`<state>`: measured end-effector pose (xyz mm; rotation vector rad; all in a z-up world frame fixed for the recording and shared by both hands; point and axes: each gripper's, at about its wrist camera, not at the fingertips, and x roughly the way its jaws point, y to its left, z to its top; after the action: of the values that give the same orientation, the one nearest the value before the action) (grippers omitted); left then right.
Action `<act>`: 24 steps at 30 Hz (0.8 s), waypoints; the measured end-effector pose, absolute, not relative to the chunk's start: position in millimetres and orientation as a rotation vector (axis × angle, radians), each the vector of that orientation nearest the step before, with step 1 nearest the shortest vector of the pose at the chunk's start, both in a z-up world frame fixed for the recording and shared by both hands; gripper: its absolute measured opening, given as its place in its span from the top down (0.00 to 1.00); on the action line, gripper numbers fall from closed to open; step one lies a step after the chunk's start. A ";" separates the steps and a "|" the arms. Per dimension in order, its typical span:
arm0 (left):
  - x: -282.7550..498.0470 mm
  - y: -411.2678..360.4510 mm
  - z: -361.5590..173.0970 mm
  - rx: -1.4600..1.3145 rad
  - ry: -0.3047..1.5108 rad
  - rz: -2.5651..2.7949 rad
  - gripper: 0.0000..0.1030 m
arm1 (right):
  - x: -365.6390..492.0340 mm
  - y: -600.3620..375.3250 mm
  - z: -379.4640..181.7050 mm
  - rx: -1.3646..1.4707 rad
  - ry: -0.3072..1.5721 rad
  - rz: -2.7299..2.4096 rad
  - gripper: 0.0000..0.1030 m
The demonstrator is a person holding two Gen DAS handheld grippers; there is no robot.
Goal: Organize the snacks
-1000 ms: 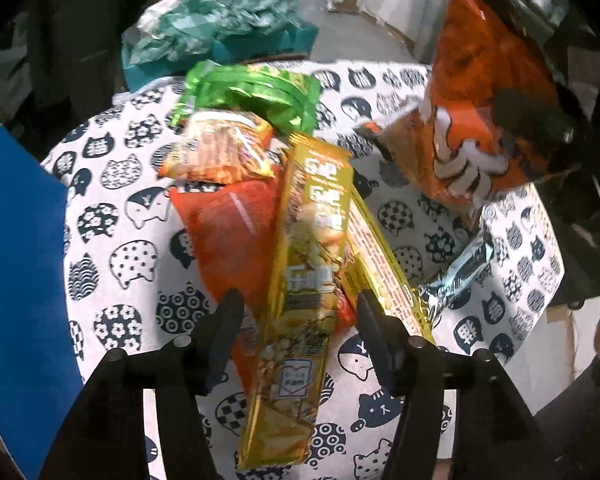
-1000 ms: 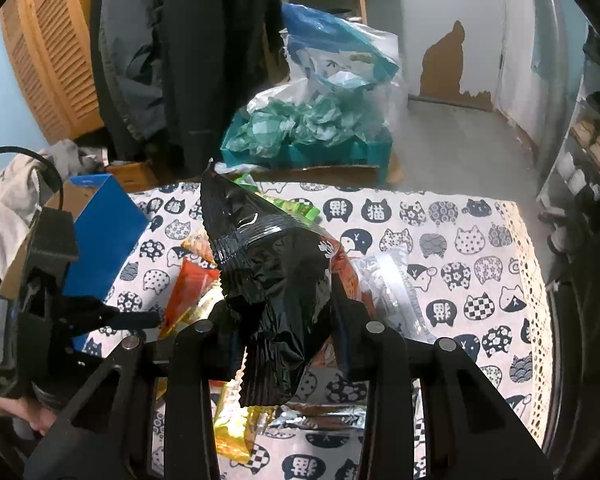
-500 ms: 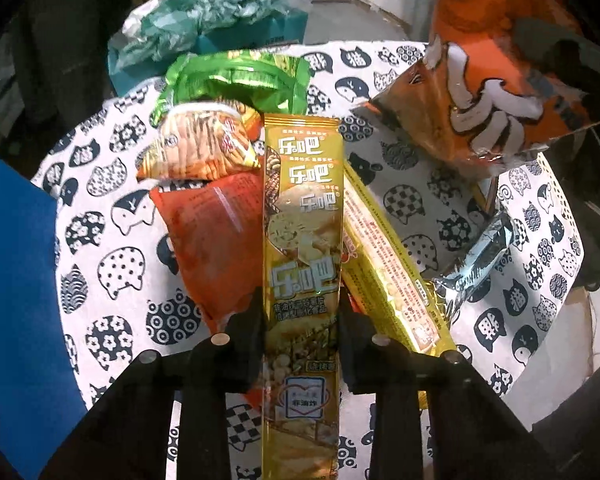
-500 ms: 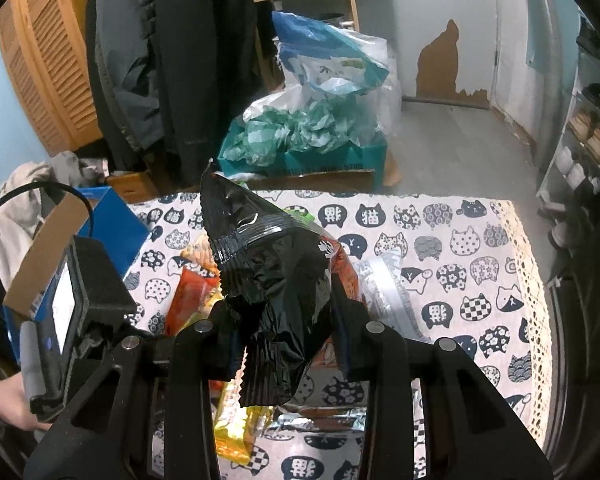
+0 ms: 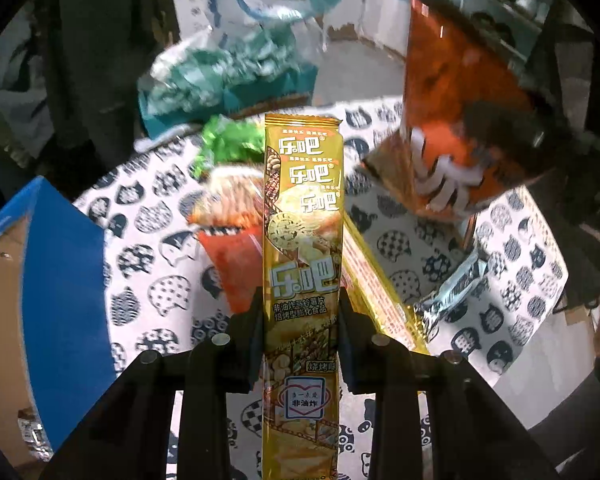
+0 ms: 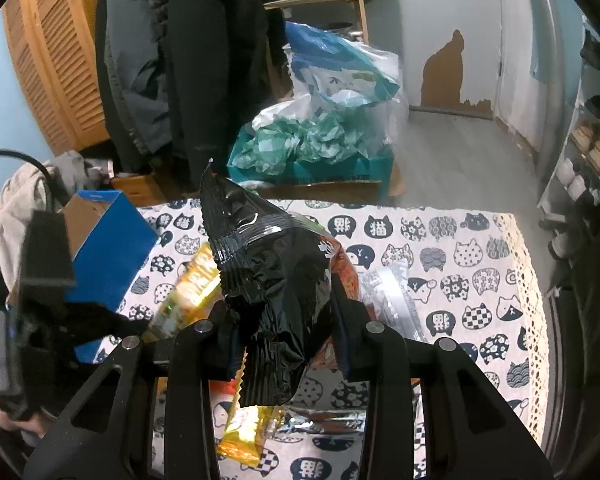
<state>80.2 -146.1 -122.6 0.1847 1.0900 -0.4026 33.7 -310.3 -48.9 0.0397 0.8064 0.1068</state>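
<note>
My left gripper is shut on a long gold snack pack and holds it above the cat-print table. My right gripper is shut on a black and orange chip bag, held above the table; in the left wrist view the bag hangs at the upper right. On the table lie a second gold pack, an orange-red packet, an orange biscuit packet, a green packet and a silver packet. The left gripper also shows in the right wrist view.
An open blue cardboard box stands at the table's left edge; it shows in the right wrist view too. A teal box of green wrapped items sits behind the table. Coats hang at the back left. A shelf stands on the right.
My left gripper has closed on the gold pack and lifted it off the pile. The right gripper keeps the chip bag in the air, nearly still.
</note>
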 end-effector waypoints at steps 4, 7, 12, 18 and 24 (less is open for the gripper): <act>78.7 -135.9 -104.3 0.165 1.050 -0.396 0.70 | 34.4 -303.6 -45.9 0.031 0.802 0.112 0.67; 76.0 -127.0 -91.8 0.149 1.028 -0.385 0.70 | 34.9 -297.9 -42.4 0.029 0.797 0.118 0.67; 72.9 -109.3 -76.7 0.111 1.013 -0.369 0.70 | 38.0 -282.5 -35.5 0.020 0.784 0.140 0.67; 66.9 -84.3 -57.2 0.086 0.970 -0.337 0.70 | 40.9 -256.6 -26.3 0.005 0.768 0.180 0.67; 60.8 -58.0 -41.7 0.060 0.939 -0.307 0.70 | 44.7 -227.4 -12.5 0.001 0.743 0.225 0.67</act>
<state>60.8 -58.0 -41.7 0.0599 0.9389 -0.3068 44.7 -227.4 -12.5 0.0009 0.7427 0.2250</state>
